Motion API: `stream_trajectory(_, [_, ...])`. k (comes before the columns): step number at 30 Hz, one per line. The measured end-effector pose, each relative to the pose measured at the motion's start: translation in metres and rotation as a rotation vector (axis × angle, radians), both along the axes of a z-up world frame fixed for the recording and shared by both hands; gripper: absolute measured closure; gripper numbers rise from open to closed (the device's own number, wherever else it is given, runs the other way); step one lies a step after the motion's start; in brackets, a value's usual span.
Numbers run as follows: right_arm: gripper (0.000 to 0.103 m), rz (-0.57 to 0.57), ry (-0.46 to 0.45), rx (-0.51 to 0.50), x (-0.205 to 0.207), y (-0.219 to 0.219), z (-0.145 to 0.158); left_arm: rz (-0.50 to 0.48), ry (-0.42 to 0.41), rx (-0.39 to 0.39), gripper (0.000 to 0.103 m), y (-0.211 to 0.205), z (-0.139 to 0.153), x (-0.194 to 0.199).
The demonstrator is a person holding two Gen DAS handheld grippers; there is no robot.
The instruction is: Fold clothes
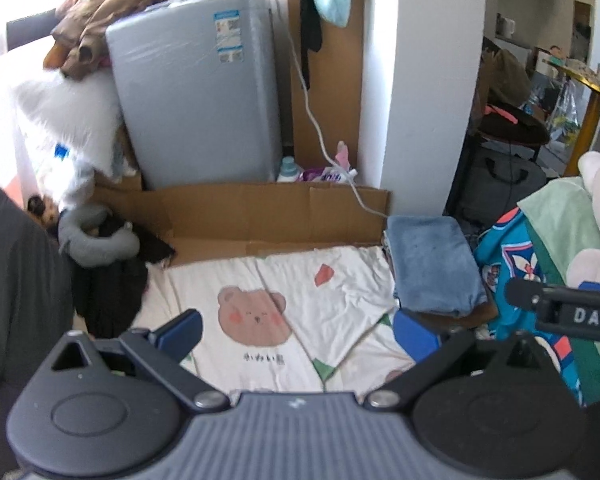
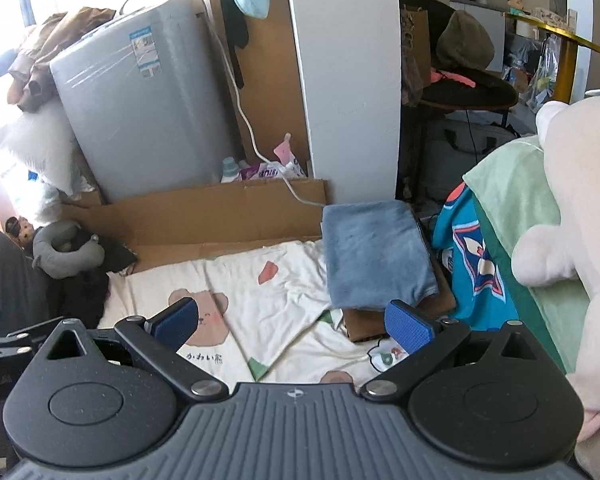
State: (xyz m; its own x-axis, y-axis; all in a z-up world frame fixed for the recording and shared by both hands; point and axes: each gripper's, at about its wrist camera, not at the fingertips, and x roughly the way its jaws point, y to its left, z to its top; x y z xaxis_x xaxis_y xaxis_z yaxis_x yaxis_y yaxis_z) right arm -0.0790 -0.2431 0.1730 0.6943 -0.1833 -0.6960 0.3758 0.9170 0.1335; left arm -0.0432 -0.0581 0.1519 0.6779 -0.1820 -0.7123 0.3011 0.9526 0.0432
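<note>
A folded blue-grey fleece garment [image 1: 434,264] [image 2: 374,254] lies on top of a small stack at the right edge of a white bear-print sheet [image 1: 284,280] [image 2: 276,280]. A brown folded piece [image 2: 364,326] shows under it. My left gripper [image 1: 298,330] hovers open above the sheet, nothing between its blue pads. My right gripper [image 2: 292,324] is open too, just in front of the stack's near edge, and holds nothing. Its black body [image 1: 572,306] pokes into the left wrist view at the right. A dark pile of clothes [image 1: 108,284] [image 2: 80,296] sits at the sheet's left edge.
Flattened cardboard [image 1: 260,208] and a grey washing machine [image 1: 196,96] stand behind the sheet, with a white pillar [image 1: 428,80] to their right. A teal patterned cloth [image 1: 516,264], green blanket [image 2: 512,208] and pale plush toy [image 2: 572,208] crowd the right. A grey neck pillow [image 1: 96,240] lies at the left.
</note>
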Motion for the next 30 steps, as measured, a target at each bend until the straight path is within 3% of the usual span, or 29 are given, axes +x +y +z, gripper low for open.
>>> stream_trajectory(4, [0.001,0.011,0.007,-0.017,-0.006,0.009,-0.006,0.036,0.007,-0.005,0.0,0.01,-0.006,-0.008])
stream_trajectory(8, [0.001,0.023,0.011,-0.014,-0.012,0.015,-0.011,0.095,0.055,-0.065,0.0,0.025,-0.012,-0.013])
stream_trajectory(11, [0.001,0.037,0.015,-0.017,-0.018,0.021,-0.015,0.132,0.037,0.007,0.0,0.027,-0.019,-0.019])
stream_trajectory(14, [0.001,0.05,0.019,-0.021,-0.024,0.027,-0.019,0.148,0.064,-0.015,0.001,0.035,-0.027,-0.024])
stream_trajectory(24, [0.001,0.075,0.089,-0.032,-0.037,0.048,-0.058,0.172,0.083,0.003,0.0,0.041,-0.051,-0.035])
stream_trajectory(30, [0.001,0.132,0.125,-0.053,-0.035,0.068,-0.077,0.186,0.139,0.016,0.0,0.051,-0.074,-0.039])
